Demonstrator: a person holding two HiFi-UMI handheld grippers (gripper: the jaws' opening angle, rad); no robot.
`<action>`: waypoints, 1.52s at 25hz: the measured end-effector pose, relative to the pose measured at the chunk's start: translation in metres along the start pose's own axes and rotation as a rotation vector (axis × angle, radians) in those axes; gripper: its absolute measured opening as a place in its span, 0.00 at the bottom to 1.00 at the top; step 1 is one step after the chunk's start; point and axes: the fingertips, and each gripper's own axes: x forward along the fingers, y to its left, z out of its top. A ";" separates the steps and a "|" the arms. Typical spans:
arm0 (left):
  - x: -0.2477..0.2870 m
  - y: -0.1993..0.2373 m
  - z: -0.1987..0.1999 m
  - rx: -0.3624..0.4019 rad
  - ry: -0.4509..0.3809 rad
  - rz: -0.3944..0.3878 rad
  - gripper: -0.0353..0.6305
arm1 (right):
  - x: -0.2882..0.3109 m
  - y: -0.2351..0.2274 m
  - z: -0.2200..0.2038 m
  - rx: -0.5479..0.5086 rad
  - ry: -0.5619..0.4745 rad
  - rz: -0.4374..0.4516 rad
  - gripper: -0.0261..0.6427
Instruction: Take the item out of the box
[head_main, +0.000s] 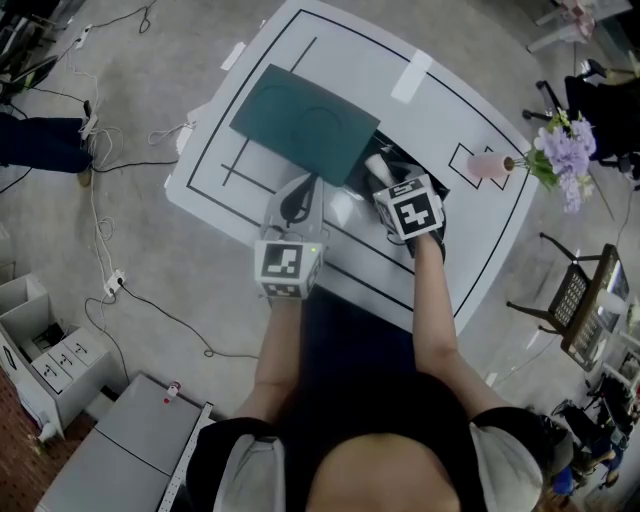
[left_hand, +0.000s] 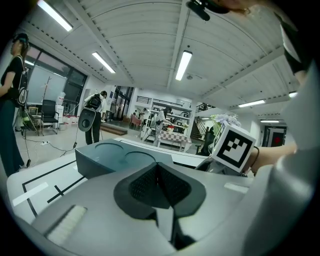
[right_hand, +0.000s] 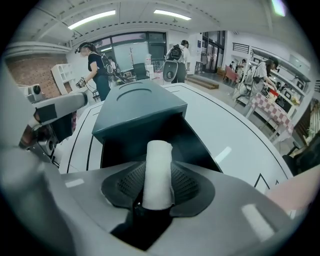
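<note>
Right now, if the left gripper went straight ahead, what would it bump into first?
Most likely the dark green box: the left gripper, fingers shut and empty, points at its near side. How close it is isn't clear.

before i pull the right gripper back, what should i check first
1. Roll between the right gripper's pads: ok, a pad sits against each side.
2. Grip firm enough to lift: cannot tell.
3. Lid off the opening: ok, it is pushed back and the box's dark inside is bare.
4. Roll out of the box: not ok, its far end reaches into the opening.
5. Left gripper out of the way: ok, it is shut on nothing and sits beside the box, left of the right gripper.
</note>
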 end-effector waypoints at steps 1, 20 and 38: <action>-0.001 0.001 0.000 0.002 -0.001 0.003 0.07 | 0.000 0.001 0.000 -0.006 0.006 0.000 0.26; -0.028 -0.004 0.016 0.040 -0.031 0.022 0.07 | -0.024 0.004 0.010 0.011 -0.048 -0.066 0.25; -0.063 -0.027 0.040 0.086 -0.089 0.009 0.07 | -0.095 0.024 0.022 0.071 -0.256 -0.070 0.25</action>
